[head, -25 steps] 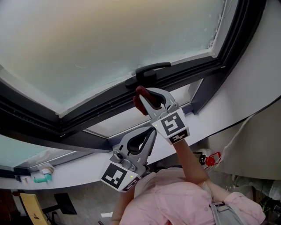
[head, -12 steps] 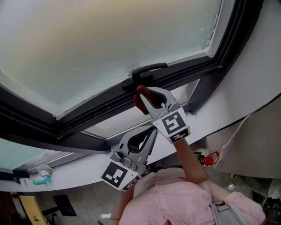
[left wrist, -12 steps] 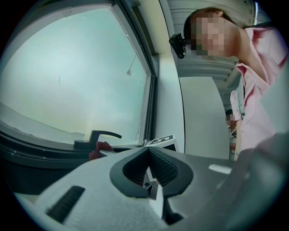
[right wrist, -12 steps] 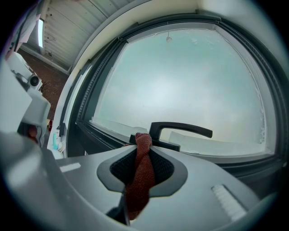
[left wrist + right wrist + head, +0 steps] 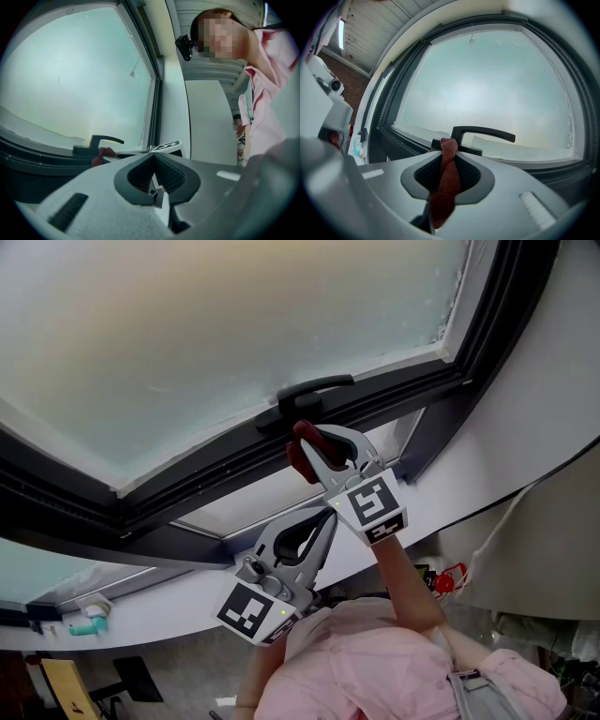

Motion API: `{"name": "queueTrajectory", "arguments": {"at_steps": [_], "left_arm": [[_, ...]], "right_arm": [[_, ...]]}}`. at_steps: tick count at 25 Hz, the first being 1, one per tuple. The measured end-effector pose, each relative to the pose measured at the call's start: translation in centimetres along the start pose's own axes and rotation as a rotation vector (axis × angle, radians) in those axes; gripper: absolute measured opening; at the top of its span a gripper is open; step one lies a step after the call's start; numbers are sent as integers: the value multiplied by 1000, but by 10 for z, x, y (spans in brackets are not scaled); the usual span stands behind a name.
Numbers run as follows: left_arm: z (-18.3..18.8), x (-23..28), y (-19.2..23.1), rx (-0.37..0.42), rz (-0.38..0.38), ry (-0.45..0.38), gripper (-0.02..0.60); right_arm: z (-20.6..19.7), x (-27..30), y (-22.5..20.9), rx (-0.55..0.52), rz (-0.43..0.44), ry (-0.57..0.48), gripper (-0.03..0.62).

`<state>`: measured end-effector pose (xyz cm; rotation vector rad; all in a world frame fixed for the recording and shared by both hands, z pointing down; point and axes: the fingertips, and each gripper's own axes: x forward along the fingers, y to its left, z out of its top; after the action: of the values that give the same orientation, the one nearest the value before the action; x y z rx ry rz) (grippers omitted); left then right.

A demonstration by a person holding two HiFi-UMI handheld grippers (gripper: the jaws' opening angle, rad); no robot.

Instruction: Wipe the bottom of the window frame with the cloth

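Right gripper [image 5: 312, 448] is clamped on the dark red cloth [image 5: 299, 454]: twisted wad pinched between the pads, poking past the tips. Cloth end sits right under the window handle [image 5: 302, 396], at the bottom rail of the dark window frame [image 5: 206, 470]; can't tell if it's touching. Left gripper [image 5: 323, 521] has jaws together with nothing in them, just below the right one, off the frame
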<state>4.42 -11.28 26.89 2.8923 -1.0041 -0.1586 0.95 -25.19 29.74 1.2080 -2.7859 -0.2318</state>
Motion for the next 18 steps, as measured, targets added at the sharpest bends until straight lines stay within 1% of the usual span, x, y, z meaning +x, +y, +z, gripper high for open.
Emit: {"name": "queueTrajectory", "arguments": {"at_steps": [4, 7, 11, 13, 15, 18], "left_arm": [[0, -3, 2, -15, -3, -3, 2], [-3, -9, 4, -26, 7, 10, 0], [-5, -30, 14, 7, 74, 34, 0], [-6, -46, 21, -6, 116, 28, 0], [-6, -63, 27, -22, 154, 20, 0], [-8, -91, 30, -35, 199, 19, 0]], "right_arm": [[-1, 0, 0, -5, -19, 11, 71], [-1, 0, 1, -28, -49, 15, 71], [-1, -1, 2, -70, -104, 24, 71], [1, -1, 1, -67, -121, 20, 71], [1, -2, 2, -87, -137, 21, 71], [-1, -2, 5, -96, -157, 25, 65]]}}
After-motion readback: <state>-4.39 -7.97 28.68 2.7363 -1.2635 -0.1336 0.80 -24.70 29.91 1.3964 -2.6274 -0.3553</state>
